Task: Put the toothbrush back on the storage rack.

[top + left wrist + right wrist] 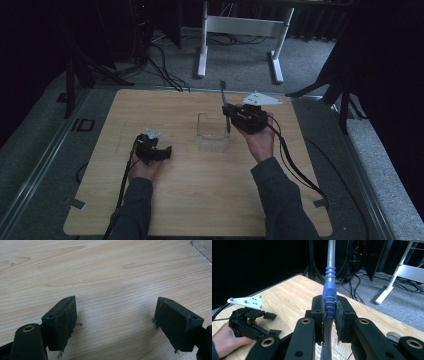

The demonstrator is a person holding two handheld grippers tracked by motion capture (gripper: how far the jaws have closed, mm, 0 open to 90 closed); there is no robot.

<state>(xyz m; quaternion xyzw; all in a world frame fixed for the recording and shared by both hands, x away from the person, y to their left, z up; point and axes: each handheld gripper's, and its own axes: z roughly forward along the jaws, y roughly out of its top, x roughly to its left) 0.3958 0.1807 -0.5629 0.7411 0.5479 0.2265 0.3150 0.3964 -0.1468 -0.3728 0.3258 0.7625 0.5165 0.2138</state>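
A slim grey toothbrush with blue ribbed grip bands is clamped between the jaws of the right gripper. Its long axis runs straight out past the jaw tips, away from the hand. The left gripper rests with jaws wide apart, bare wooden table between them.

Toothbrush: blue ribbed grip, grey neck.
Right gripper: black jaws, brass-ringed holes.
Left gripper: black, pale grey plate.
Table: light wood grain.
Container: clear.
Sleeves: dark grey.
Floor beyond the table: grey carpet.
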